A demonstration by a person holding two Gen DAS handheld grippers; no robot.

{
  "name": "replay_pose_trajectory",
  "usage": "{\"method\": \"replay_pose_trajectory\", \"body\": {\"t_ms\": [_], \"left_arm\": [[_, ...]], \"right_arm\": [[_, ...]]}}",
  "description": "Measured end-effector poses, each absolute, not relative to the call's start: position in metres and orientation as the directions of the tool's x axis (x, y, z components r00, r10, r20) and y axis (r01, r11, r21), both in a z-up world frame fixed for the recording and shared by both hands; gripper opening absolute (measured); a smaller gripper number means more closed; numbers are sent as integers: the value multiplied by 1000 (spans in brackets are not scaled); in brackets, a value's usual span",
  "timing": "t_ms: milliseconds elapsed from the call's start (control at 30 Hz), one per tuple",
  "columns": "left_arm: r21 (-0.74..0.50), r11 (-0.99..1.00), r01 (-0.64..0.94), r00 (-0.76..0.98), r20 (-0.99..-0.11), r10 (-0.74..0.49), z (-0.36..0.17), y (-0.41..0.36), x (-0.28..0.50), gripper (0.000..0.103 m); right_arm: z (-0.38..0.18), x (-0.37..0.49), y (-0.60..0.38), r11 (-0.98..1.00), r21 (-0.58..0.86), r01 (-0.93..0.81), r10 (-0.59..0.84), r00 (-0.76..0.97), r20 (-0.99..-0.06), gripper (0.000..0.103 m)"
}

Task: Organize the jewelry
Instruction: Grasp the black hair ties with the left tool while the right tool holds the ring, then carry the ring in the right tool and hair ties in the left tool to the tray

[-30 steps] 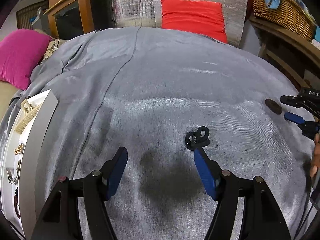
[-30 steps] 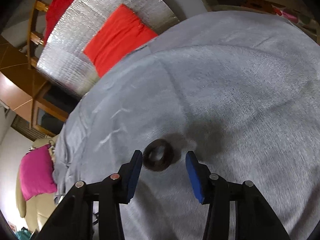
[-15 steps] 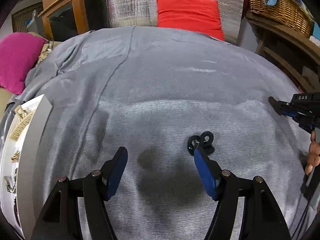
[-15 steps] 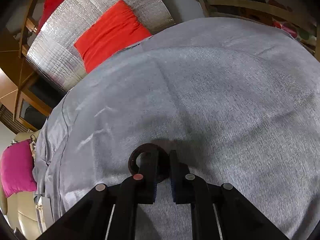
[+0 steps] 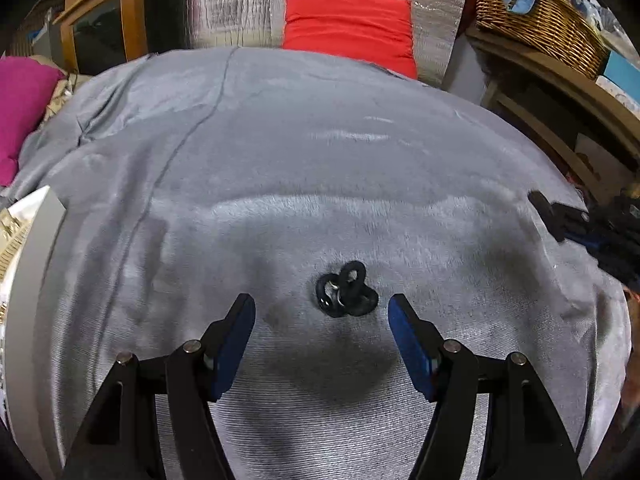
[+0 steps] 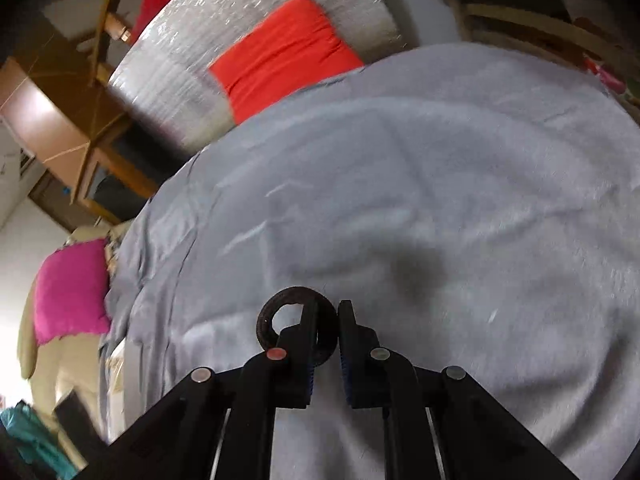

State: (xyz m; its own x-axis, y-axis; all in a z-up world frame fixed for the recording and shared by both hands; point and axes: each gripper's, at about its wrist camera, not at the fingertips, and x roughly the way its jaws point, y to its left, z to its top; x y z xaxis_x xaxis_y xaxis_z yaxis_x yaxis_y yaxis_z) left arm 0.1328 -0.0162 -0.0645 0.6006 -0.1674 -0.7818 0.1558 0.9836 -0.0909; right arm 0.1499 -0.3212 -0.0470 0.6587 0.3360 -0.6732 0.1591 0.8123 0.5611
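A small heap of black rings point(image 5: 346, 295) lies on the grey cloth, just ahead of my left gripper point(image 5: 321, 314), which stands open above it with nothing between its blue pads. My right gripper point(image 6: 327, 314) is shut on a dark brown ring point(image 6: 280, 312), which it holds on edge, lifted clear of the cloth; the ring's shadow falls on the cloth to the right. In the left wrist view the right gripper point(image 5: 560, 220) shows at the right edge. A white jewelry tray point(image 5: 24, 248) with several gold pieces lies at the far left.
The grey cloth point(image 5: 320, 160) covers a rounded surface. A red cushion point(image 5: 348, 28) leans on silver foil at the back. A pink cushion point(image 5: 20, 108) is at the left, a wicker basket point(image 5: 540, 28) on a wooden shelf at the right.
My right gripper closed on the dark brown ring and lifted it off the cloth. The left gripper shifted so the black rings now lie between its fingers' line instead of by the right pad.
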Motion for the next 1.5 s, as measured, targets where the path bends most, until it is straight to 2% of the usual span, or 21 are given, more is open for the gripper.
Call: {"method": "replay_pose_trajectory", "body": {"t_ms": [167, 233, 300, 433, 500, 600, 867, 1500], "left_arm": [[-100, 983, 155, 599, -781, -174, -71, -19, 136, 70], [-143, 976, 167, 600, -771, -215, -71, -18, 137, 62], [-171, 970, 175, 587, -772, -242, -72, -18, 138, 48], [-178, 968, 178, 587, -770, -250, -75, -18, 140, 39], [-180, 967, 178, 590, -767, -252, -75, -18, 139, 28], [-187, 966, 181, 593, -762, -258, -74, -17, 139, 23], [-167, 971, 172, 613, -754, -238, -64, -13, 130, 21], [-23, 993, 118, 660, -745, -96, -48, 8, 96, 21]], "right_arm": [[-54, 124, -300, 809, 568, 150, 385, 594, -706, 11], [-59, 115, -292, 818, 556, 152, 384, 576, -722, 11], [-63, 106, -286, 828, 541, 147, 378, 567, -732, 11], [-69, 97, -283, 841, 520, 150, 366, 551, -750, 11], [-73, 100, -282, 839, 524, 149, 373, 543, -752, 11], [-75, 105, -280, 832, 534, 149, 390, 527, -755, 12], [-68, 110, -274, 843, 523, 125, 388, 532, -753, 12], [-51, 109, -237, 881, 470, 52, 359, 574, -736, 12]]}}
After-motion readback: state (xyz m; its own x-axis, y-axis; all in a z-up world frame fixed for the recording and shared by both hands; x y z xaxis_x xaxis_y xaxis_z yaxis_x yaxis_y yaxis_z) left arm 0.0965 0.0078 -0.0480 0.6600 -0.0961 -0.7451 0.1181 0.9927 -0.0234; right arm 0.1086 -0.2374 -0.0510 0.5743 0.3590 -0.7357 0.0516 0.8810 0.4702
